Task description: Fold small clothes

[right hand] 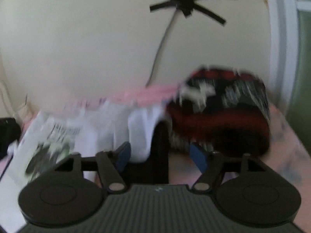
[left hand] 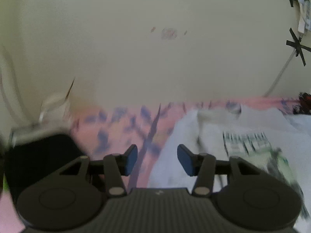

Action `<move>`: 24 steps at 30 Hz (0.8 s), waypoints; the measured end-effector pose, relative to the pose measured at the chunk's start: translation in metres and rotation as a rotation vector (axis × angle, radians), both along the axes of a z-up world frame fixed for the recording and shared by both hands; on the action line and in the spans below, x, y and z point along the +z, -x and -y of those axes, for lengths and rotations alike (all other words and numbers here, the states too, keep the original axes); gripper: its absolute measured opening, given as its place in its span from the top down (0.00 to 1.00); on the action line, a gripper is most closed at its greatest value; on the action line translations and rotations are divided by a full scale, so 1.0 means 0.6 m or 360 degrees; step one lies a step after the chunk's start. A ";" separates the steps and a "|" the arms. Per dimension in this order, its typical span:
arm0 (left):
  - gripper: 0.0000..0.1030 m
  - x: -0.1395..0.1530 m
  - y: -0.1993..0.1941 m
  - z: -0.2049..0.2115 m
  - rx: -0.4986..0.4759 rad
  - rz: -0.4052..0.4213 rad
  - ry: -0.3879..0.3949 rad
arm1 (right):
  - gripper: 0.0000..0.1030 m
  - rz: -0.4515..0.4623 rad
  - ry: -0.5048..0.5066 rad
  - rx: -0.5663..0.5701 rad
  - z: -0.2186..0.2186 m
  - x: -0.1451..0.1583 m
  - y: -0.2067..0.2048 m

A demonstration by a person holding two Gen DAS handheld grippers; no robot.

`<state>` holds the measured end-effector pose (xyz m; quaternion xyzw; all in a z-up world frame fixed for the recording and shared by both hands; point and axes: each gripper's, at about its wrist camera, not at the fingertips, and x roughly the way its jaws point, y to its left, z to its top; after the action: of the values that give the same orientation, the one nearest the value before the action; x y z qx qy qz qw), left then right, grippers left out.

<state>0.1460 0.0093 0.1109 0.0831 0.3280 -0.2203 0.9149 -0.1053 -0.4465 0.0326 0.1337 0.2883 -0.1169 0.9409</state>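
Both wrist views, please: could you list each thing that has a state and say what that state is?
Left gripper: open, nothing between the pads.
Right gripper: open, nothing gripped.
White garment: lying unfolded and rumpled on the pink sheet, printed side up.
Red and black garment: bunched in a heap beside the white one.

bedsheet (left hand: 120,120): pink with blue-purple floral print. white t-shirt (left hand: 252,128): green and dark printed graphic (blurred). folded garment (right hand: 223,112): red and black bands with white and grey pattern. wall (left hand: 136,48): cream. gripper pads (left hand: 132,160): blue.
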 end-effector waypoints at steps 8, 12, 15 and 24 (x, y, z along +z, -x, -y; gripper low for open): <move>0.50 -0.070 0.106 -0.080 0.0055 -0.0203 0.0089 | 1.00 -0.0091 0.0318 0.0092 -0.092 -0.032 0.056; 0.50 -0.074 0.130 -0.107 0.0086 -0.0210 0.0082 | 0.98 -0.0129 0.1100 -0.0512 -0.010 0.027 0.071; 0.46 -0.073 0.142 -0.124 0.0083 -0.0213 0.0111 | 0.96 -0.0084 0.0823 -0.0660 0.047 0.071 0.105; 0.72 -0.110 0.149 -0.086 -0.0130 -0.0356 0.0159 | 0.25 0.0078 -0.0033 0.0317 -0.141 0.014 0.126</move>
<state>0.0564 0.0610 0.0447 0.0256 0.4131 -0.2813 0.8658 -0.1806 -0.3618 0.0412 0.1169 0.2781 -0.0165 0.9533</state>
